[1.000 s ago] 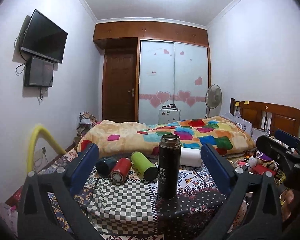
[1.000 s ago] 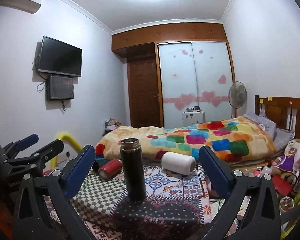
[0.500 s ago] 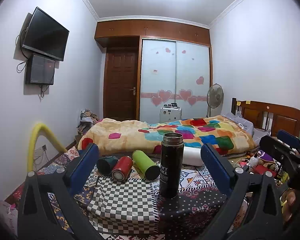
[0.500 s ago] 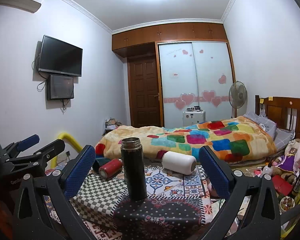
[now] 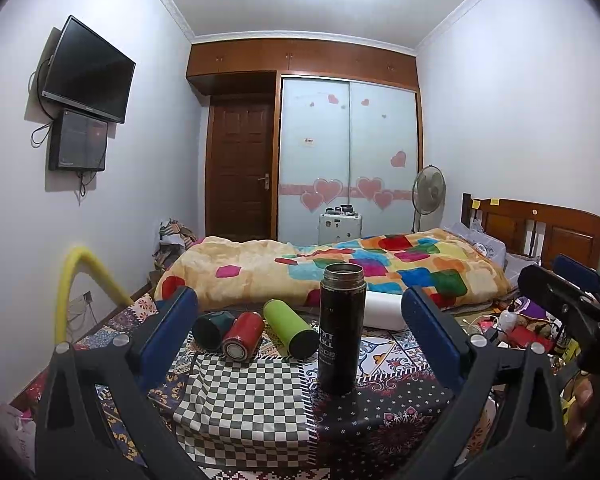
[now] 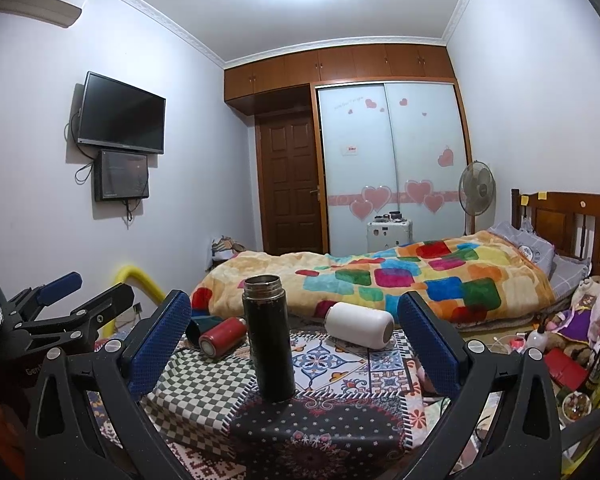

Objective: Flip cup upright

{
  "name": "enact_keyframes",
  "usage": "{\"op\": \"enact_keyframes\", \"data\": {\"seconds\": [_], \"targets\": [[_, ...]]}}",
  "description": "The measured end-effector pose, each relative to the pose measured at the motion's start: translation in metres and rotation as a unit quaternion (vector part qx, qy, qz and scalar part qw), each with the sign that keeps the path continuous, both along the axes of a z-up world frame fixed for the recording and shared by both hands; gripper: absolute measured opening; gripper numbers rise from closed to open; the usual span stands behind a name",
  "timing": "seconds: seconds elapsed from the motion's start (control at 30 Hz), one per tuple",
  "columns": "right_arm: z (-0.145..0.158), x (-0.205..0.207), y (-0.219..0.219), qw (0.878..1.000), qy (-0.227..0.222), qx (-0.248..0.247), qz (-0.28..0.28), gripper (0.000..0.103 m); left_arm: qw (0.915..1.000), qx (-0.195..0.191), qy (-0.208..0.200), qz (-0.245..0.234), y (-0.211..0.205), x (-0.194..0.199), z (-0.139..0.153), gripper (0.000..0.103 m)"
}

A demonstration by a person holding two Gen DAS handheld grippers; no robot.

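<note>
Black flask (image 5: pixel 342 328) upright near the front of the patterned table (image 5: pixel 384 412), mouth up and lidless, apart from the others; by the look of it, this one's flip already done. Four more lying on their sides further back: dark teal cup (image 5: pixel 212 324), red cup (image 5: pixel 244 335) and green cup (image 5: pixel 291 328) bunched close on the left side, likely touching (contact not certain), white cup (image 6: pixel 359 325) alone to the right behind the flask. Left gripper (image 5: pixel 300 340) spread wide, holding nothing, low at the table's near edge, flask and the three bunched cups framed between its blue pads (image 5: pixel 172 332). Right gripper (image 6: pixel 294 344) likewise wide open and empty, flask between its pads, white cup just inside the right one. Both held back and level, probably to choose the next target. Green cup, base toward the camera, well placed for the left side; white cup for the right.
</note>
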State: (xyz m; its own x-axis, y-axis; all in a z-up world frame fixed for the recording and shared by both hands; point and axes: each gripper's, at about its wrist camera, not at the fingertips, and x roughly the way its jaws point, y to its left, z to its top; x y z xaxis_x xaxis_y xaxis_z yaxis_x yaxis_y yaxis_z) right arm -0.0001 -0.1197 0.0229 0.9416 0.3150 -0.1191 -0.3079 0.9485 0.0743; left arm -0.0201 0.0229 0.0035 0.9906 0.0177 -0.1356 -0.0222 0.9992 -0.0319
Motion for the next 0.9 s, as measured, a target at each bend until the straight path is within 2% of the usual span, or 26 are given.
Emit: {"op": "enact_keyframes", "data": {"seconds": [0.5,0.9], "targets": [[0.0005,0.0005,0.0002,1.0,0.0,-0.003,-0.001,0.103,0.9998,0.015,-0.001,-0.013,-0.0066,0.0025,-0.0027,0.103],[0.0003,0.0013,0.0008,1.0,-0.001,-0.006,-0.001,0.103,0.9999,0.004,0.006,-0.011,-0.0016,0.0061,-0.0053,0.103]]}}
